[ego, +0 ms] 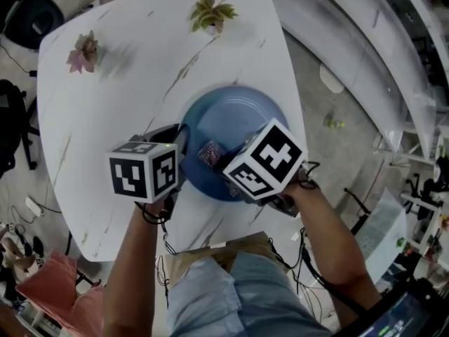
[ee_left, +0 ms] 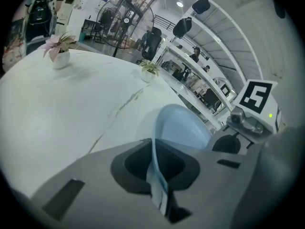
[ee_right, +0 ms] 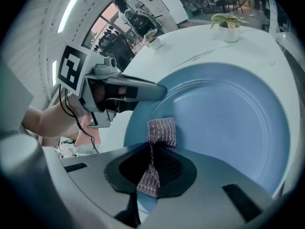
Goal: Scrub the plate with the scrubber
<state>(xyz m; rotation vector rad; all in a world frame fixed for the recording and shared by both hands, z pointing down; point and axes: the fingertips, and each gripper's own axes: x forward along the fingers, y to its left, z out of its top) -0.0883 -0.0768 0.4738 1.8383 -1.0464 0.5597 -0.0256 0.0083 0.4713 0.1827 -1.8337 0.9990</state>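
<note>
two grippers are engaged on one plate. the left gripper (ego: 179, 140) has its jaws almost together, clamped on the thin left rim of the blue plate (ego: 242, 114). the right gripper (ego: 214, 156) has its jaws pinched tight on the scrubber (ego: 209, 153), a small mesh pad folded between them, with its free end pressed to the plate's inner face close to the held rim.

location: the plate sits toward the near right corner of the white table (ego: 105, 118), well apart from the two potted plants (ego: 210, 12) along the far edge. whether it lies flat or is tipped up by the left grip cannot be told.

progress, as a judgement: both grips are made and the scrubber is in contact, so scrubbing appears to be under way. the plate face shows no soil or foam, so how much has been covered cannot be read. the wide area toward the far and right rim lies away from the scrubber and presumably remains to be worked.

view comparison: the head view alone fixes the plate on the table, but the marker cubes (ego: 144, 173) hide most of both sets of jaws. the right gripper view alone shows the scrubber's hold and its contact. the left gripper view shows the rim edge-on between its jaws, and no scrubber.
</note>
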